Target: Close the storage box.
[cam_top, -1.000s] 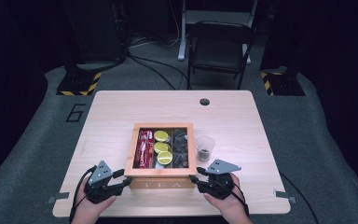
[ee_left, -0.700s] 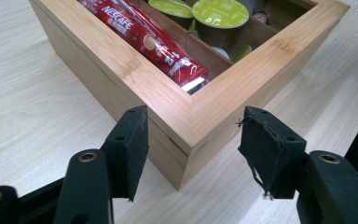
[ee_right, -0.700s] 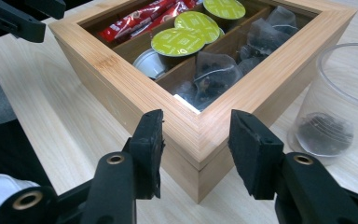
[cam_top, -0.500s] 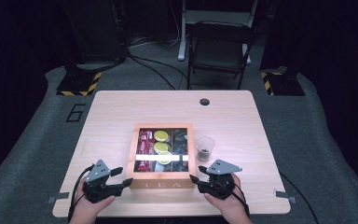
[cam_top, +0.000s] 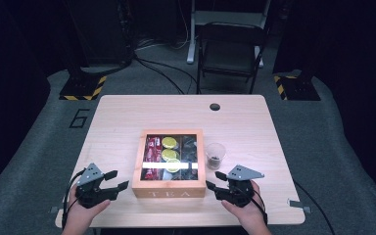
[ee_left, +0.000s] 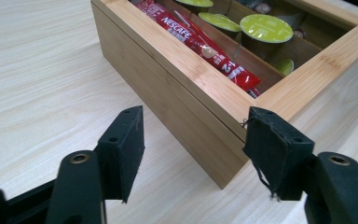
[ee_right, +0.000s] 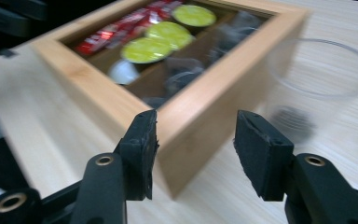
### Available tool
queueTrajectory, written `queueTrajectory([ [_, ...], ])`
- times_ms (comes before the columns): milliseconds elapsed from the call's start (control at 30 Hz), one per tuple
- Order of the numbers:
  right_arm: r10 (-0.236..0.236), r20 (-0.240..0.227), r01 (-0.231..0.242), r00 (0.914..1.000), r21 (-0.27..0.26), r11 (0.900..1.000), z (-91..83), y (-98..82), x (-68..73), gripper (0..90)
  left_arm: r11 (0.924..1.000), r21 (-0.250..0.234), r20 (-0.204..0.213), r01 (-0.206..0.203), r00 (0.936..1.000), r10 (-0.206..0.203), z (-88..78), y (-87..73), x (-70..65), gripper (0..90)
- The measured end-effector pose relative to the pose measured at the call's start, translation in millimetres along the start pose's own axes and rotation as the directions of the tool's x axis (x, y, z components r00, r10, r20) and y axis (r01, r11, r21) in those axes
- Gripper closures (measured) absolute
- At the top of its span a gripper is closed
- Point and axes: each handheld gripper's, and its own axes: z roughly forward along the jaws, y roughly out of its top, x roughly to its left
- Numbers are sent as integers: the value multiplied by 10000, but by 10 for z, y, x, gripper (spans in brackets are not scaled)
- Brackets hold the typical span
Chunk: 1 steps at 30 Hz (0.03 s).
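A wooden tea box (cam_top: 169, 188) marked TEA sits mid-table with its windowed lid down. Through the pane I see red Nescafé sticks (ee_left: 200, 44), green-topped capsules (ee_left: 265, 28) and dark items on the right. My left gripper (cam_top: 119, 179) is at the box's front left corner. Its jaws have just been opening, and they stand apart, pressing on nothing. In the left gripper view (ee_left: 196, 121) the box corner (ee_left: 223, 154) lies just ahead between them. My right gripper (cam_top: 214, 179) is at the front right corner. Its jaws have also been opening, with the corner (ee_right: 186, 140) between them untouched.
A clear plastic cup (cam_top: 216, 154) with something dark in its bottom stands right of the box, close to my right gripper. A round cable hole (cam_top: 215, 106) is near the table's far edge. A folding chair (cam_top: 230, 49) stands beyond the table.
The left gripper's jaws went from nearly shut to wide apart and the hand drew a little away from the box. The right jaws spread slightly. The box has not moved.
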Motion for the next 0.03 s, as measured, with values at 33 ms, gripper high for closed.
queueTrajectory([
  [33,-150,-86,150,9999,20,9999,14,-3,26,473,9999,46,37,-129,9999,128,-4,5,4,364],
])
